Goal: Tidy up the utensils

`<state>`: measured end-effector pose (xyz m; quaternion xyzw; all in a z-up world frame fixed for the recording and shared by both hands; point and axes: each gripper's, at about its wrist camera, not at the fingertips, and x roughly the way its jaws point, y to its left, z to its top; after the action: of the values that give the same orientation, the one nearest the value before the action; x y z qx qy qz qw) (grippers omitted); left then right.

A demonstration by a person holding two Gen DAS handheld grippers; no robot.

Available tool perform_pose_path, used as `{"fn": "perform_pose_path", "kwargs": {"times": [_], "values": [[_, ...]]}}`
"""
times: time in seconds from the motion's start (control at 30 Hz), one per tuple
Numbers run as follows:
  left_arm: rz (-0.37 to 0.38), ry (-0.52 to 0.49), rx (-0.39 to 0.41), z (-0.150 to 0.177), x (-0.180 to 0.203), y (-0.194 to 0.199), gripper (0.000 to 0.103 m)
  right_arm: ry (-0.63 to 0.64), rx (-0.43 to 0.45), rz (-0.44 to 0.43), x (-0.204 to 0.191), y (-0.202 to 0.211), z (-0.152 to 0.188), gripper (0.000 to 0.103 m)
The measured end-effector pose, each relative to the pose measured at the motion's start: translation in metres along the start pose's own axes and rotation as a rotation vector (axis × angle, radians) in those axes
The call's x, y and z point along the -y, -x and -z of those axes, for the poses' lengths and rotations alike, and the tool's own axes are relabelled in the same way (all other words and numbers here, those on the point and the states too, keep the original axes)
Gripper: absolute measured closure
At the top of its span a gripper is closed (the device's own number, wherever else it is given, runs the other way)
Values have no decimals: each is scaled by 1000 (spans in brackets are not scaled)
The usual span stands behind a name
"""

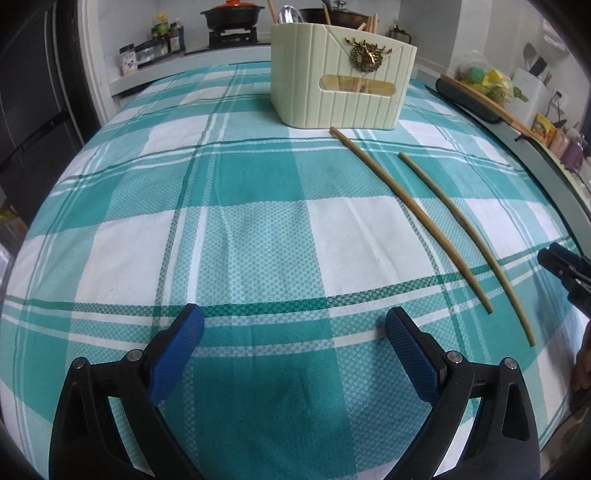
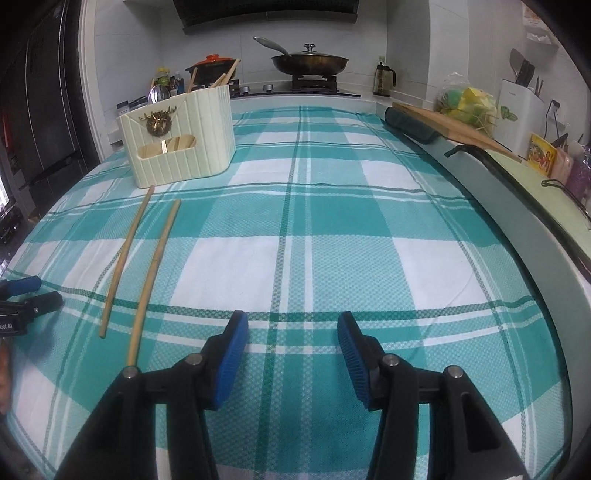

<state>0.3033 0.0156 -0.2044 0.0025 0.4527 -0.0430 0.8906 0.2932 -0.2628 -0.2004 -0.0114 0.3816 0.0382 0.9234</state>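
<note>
A teal-and-white checked cloth (image 1: 258, 229) covers the tabletop. Toward its far end stands a cream ribbed utensil holder (image 1: 340, 81) with a gold stag ornament on its front; a metal spoon (image 1: 290, 16) and several chopstick ends stick up out of it.

Just in front of the holder, two bamboo chopsticks (image 1: 410, 218) lie flat on the cloth, nearly parallel with a narrow gap between them, running from the holder's base back toward the near edge.

The left hand-held gripper (image 1: 293, 328) hangs low over bare cloth, its blue-padded fingers spread wide with nothing between them. The chopsticks lie to its right, their near tips about level with its fingertips.

The right hand-held gripper (image 2: 291, 334) is likewise spread apart and empty above the cloth. The chopsticks lie to its left, the nearer one (image 2: 153, 277) ending just beside its left finger. So the pair lies between the two grippers, touched by neither.
</note>
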Motion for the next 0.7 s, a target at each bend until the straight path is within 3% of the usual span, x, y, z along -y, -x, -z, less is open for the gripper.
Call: {"fn": "perform_pose_path", "kwargs": {"times": [0.17, 0.7], "values": [[-5, -21, -17, -1, 4, -2, 1, -4, -62, 8, 0, -11, 2, 52], [-4, -24, -17, 0, 4, -2, 1, -7, -60, 14, 0, -11, 3, 52]]}}
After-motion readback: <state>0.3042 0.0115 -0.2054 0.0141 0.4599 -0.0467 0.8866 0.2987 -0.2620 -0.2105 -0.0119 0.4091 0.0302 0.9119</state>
